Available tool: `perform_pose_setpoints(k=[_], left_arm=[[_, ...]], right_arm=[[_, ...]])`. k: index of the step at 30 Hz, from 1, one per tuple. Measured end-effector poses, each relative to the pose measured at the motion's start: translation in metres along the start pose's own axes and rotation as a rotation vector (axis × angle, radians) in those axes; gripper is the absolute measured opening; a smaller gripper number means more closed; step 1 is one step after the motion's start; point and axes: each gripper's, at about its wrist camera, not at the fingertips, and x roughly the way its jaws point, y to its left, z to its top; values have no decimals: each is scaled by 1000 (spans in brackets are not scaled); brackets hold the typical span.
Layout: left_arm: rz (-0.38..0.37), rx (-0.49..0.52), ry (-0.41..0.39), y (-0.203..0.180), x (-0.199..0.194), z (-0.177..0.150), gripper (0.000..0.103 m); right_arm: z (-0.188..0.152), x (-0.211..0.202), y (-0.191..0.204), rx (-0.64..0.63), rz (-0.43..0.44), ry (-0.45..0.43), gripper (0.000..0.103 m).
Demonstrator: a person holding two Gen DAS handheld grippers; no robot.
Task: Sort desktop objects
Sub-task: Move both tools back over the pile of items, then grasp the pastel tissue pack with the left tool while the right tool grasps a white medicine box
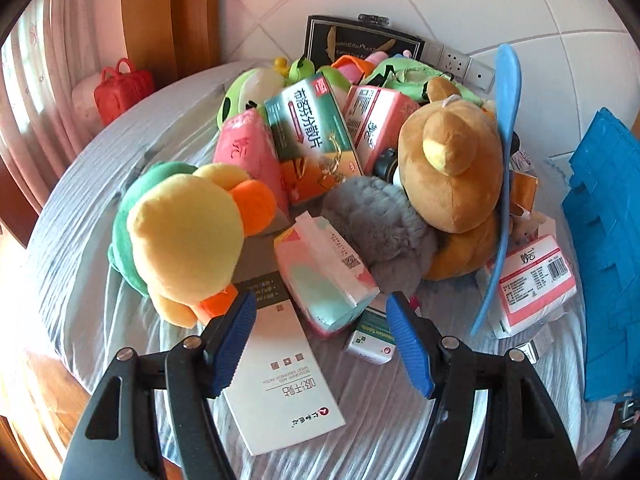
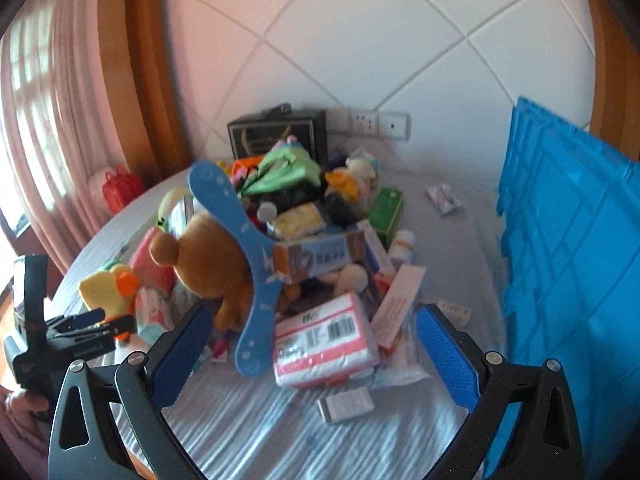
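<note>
A heap of things lies on a round table under a pale striped cloth (image 1: pixel 88 216). My left gripper (image 1: pixel 322 344) is open above its near edge, pads clear of everything. Below it lie a white flat box (image 1: pixel 284 380), a pastel tissue pack (image 1: pixel 324 276) and a small green-white medicine box (image 1: pixel 372 340). A yellow duck plush (image 1: pixel 184 236) sits to the left, a brown bear plush (image 1: pixel 452 172) to the right. My right gripper (image 2: pixel 316 356) is open wide, with a pink-white tissue pack (image 2: pixel 324 344) beyond its fingers, untouched. The left gripper (image 2: pixel 92 324) shows at the left there.
A blue plastic crate (image 2: pixel 568 264) stands at the right edge of the table. A blue boomerang-shaped toy (image 2: pixel 244 252) leans on the bear. At the back stand a black box (image 2: pixel 276 132) and wall sockets (image 2: pixel 380 124). A red bag (image 1: pixel 120 88) sits by the curtain.
</note>
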Motion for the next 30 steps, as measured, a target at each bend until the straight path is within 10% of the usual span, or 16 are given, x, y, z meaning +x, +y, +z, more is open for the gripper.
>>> perform_pose_setpoints(k=[10, 13, 30], left_arm=[[96, -41, 60, -17, 61, 8, 67], [127, -31, 80, -15, 72, -1, 52], [45, 128, -97, -38, -16, -17, 48]], right_arm=[[-60, 73, -31, 65, -70, 236, 103], [-74, 88, -37, 58, -82, 286, 103], [-112, 142, -49, 16, -36, 419, 99]])
